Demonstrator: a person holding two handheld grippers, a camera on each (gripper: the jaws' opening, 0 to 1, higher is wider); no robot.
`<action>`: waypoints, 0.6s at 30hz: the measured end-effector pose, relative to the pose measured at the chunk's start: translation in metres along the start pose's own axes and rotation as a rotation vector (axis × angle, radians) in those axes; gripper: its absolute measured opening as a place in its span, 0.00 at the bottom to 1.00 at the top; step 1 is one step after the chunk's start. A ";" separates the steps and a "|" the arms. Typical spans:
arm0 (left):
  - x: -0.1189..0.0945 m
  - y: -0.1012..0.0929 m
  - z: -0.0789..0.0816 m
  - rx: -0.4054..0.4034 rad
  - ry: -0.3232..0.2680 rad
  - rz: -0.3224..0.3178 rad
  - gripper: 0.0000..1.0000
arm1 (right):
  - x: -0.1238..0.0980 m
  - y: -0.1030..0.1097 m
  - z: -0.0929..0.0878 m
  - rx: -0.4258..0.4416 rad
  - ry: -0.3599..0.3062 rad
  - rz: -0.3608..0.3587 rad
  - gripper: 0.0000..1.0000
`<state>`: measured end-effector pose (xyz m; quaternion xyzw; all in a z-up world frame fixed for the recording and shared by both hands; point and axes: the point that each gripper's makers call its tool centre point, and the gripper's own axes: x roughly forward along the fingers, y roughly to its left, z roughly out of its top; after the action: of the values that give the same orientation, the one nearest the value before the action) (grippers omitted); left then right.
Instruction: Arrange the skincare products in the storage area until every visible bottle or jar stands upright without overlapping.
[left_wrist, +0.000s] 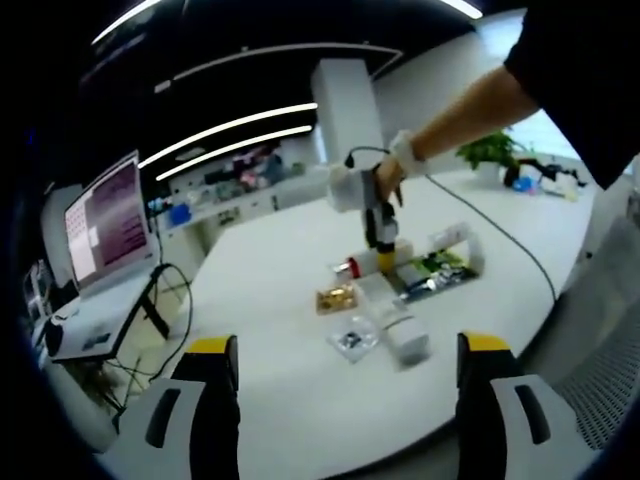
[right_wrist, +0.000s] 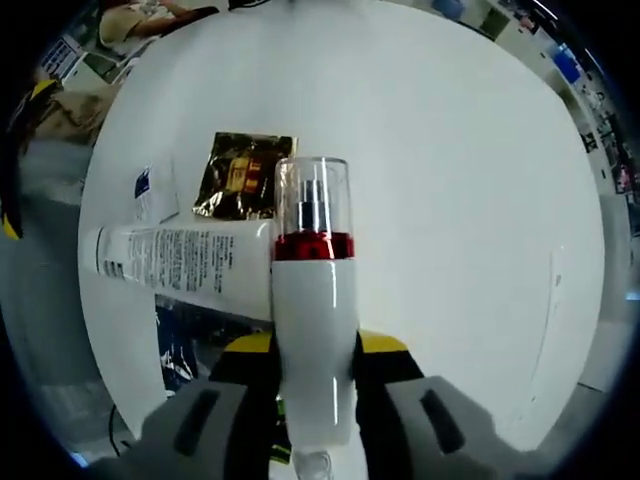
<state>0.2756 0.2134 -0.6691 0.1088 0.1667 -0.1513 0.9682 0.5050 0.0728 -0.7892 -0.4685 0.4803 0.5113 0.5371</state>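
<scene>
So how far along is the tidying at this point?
Early days. Nothing looks arranged yet. The right tongs grip a white spray bottle with a red collar. Left to do: a white tube lies flat beside a gold sachet, and the left tongs are open.

Your spray bottle (right_wrist: 314, 330) hides part of the white tube (right_wrist: 185, 262); the far packets (left_wrist: 355, 338) are too small to identify.

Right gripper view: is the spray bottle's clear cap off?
No, the clear cap sits over the nozzle of the spray bottle held in the right gripper.
</scene>
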 end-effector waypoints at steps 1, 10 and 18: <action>0.000 0.000 0.000 -0.001 0.001 0.002 0.88 | 0.000 0.000 -0.001 0.010 0.000 -0.004 0.29; 0.001 0.002 0.003 -0.010 -0.014 0.006 0.95 | -0.001 0.004 -0.006 0.152 -0.016 -0.016 0.28; 0.001 0.003 0.005 -0.018 -0.027 0.005 0.97 | -0.005 0.009 -0.009 0.398 -0.110 0.066 0.28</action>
<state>0.2787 0.2145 -0.6644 0.0986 0.1546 -0.1488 0.9717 0.4958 0.0642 -0.7856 -0.3085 0.5569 0.4485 0.6273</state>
